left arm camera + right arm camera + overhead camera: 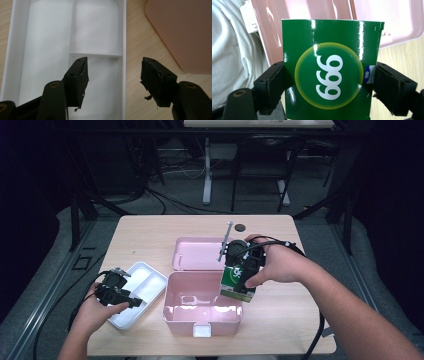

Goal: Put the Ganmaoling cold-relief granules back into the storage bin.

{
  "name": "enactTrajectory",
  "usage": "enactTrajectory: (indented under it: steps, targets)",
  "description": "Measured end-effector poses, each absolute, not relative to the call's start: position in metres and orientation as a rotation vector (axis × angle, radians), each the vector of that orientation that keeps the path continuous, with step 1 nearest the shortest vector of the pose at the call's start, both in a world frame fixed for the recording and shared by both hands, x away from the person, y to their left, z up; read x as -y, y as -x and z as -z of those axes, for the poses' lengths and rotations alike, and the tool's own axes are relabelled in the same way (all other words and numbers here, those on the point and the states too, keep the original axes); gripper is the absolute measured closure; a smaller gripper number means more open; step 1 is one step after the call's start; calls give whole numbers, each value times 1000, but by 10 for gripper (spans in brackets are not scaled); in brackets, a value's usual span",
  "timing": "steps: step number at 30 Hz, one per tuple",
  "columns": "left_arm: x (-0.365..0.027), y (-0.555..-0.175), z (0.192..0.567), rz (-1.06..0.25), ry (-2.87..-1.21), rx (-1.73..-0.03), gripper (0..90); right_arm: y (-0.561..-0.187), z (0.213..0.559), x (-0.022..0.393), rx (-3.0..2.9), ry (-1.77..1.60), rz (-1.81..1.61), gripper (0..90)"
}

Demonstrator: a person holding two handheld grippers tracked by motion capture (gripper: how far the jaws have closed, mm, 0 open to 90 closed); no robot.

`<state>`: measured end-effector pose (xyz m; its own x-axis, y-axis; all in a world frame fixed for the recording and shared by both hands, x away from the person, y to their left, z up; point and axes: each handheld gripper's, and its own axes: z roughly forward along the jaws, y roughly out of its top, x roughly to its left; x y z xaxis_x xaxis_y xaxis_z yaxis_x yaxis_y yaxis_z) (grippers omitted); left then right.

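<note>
Carton [329, 70], green and glossy with a white "999" in a yellow-ringed circle, sits clamped between the two black jaws of the right gripper [329, 85]; one jaw presses each side wall, and the jaws are spread just as wide as the carton itself. In the right gripper view the printed numerals read upside down, and the carton rises from between the jaws well past their tips. Beyond the carton lies the pink box [294, 22], its glossy inner wall and lid spreading behind the carton's top edge, with bare wooden table [402, 52] off to the right-hand jaw's side. A white sleeve or cloth shows beside the left-hand jaw.

From the high view the right gripper [240, 270] holds the carton [236, 284] over the far right corner of the open pink box [202, 307], the carton's lower end at or just inside the rim; whether it touches the box I cannot tell. The box's lid [197, 252] lies flat, hinged open away from the person.

The left gripper [115, 75] has its jaws standing wide apart with nothing between them. Straight below and ahead of it is a white divided tray [122, 37]; one jaw hangs over a tray compartment, the other over the table beside the tray's rim. In the high view this gripper [122, 295] hovers over the tray [150, 285], just to the left of the pink box
</note>
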<state>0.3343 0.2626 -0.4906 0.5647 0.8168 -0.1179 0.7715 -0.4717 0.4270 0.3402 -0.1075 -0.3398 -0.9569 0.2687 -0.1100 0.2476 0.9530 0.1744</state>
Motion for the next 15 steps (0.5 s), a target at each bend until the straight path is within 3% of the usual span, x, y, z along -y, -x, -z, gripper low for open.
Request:
enactTrajectory:
  steps: [15]
  targets:
    - [-262, -334, 491, -135, -2367, -1283, 391, -336, 342, 92, -3004, -273, -229, 164]
